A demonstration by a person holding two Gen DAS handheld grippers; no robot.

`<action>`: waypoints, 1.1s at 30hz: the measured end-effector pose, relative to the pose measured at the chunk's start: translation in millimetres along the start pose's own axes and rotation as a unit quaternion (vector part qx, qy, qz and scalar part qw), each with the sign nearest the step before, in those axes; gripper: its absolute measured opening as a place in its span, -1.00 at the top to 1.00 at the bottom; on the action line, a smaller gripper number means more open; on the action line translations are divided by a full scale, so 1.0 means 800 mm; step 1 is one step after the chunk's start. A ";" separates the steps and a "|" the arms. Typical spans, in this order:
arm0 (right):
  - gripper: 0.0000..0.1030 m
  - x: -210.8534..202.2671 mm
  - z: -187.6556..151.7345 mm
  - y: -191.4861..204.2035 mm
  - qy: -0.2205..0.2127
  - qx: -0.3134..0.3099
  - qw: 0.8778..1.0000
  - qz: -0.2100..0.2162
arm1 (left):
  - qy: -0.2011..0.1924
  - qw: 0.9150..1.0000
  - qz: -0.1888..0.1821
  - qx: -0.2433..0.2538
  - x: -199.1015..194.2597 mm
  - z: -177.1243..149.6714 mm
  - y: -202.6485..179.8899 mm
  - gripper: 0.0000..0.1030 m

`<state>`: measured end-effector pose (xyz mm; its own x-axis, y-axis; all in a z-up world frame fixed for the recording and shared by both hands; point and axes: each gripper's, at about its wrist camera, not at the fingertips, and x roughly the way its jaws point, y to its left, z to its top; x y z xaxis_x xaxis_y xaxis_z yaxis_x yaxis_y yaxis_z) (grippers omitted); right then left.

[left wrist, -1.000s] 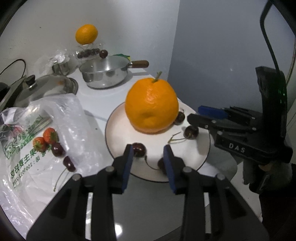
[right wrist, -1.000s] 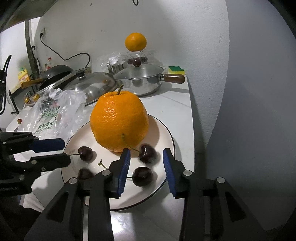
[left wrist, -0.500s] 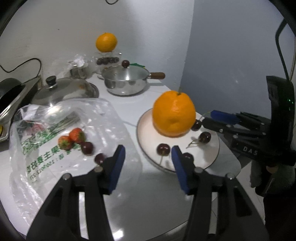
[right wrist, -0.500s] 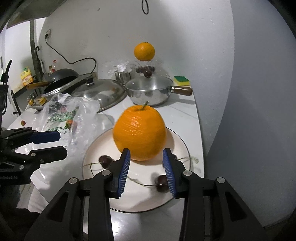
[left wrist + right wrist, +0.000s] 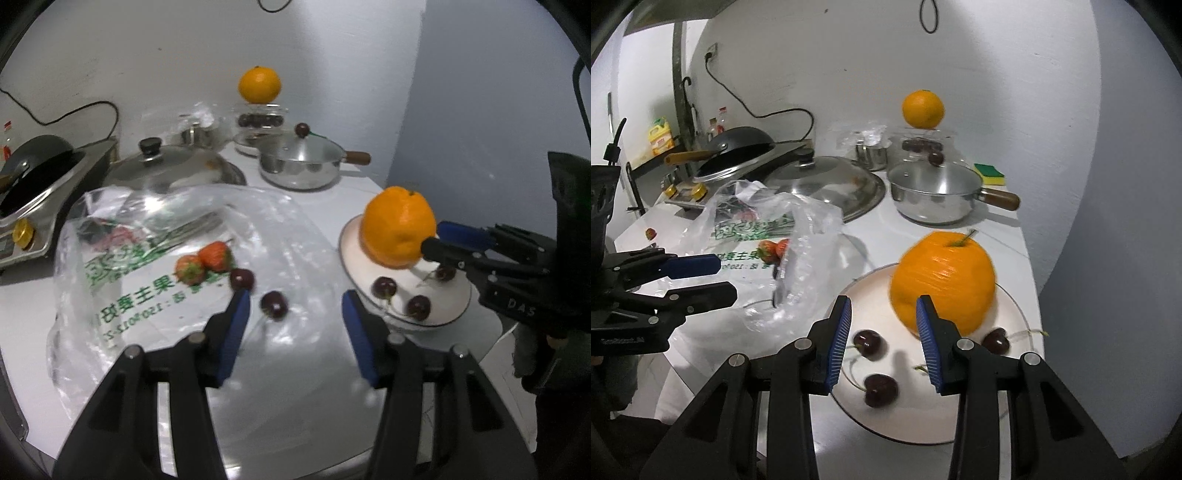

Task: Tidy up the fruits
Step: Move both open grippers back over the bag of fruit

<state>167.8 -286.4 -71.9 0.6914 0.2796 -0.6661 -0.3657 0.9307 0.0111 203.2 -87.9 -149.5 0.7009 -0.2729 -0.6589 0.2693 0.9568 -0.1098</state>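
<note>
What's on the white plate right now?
On the plate: a large orange and three dark cherries. Anything behind or beneath the orange is hidden.

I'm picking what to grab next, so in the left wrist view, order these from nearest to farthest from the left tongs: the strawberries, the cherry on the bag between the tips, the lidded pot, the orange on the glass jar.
1. Cherry on the bag, between the left tongs.
2. Strawberries, farther left on the bag.
3. Lidded pot, behind, mid-counter.
4. Orange on the glass jar, against the back wall.
</note>
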 end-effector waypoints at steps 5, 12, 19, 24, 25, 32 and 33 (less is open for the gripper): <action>0.25 0.011 0.011 0.025 0.003 -0.013 1.000 0.005 | -0.002 1.000 0.007 -0.014 -0.006 -0.005 0.029 -0.04; 0.25 0.027 0.024 0.061 0.005 -0.026 1.000 0.015 | -0.006 0.999 0.021 -0.030 -0.014 -0.015 0.070 -0.04; 0.25 0.047 0.035 0.101 0.012 -0.046 0.998 0.030 | -0.008 0.998 0.031 -0.054 -0.021 -0.027 0.111 -0.05; 0.25 0.065 0.040 0.131 0.020 -0.064 0.997 0.045 | -0.014 0.997 0.039 -0.072 -0.027 -0.035 0.136 -0.31; 0.25 0.068 0.041 0.136 0.022 -0.066 0.996 0.047 | -0.014 0.996 0.039 -0.074 -0.027 -0.036 0.139 -0.31; 0.25 0.099 0.041 0.162 0.043 -0.068 0.995 0.063 | -0.012 0.996 0.038 -0.082 -0.025 -0.042 0.157 -0.31; 0.25 0.103 0.040 0.164 0.046 -0.066 0.995 0.063 | -0.012 0.996 0.038 -0.083 -0.025 -0.042 0.158 -0.31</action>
<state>197.0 -133.6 -101.5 0.5766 0.3634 -0.7317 -0.5293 0.8484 0.0043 200.8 42.4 -175.3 0.7313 -0.2002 -0.6520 0.1045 0.9775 -0.1830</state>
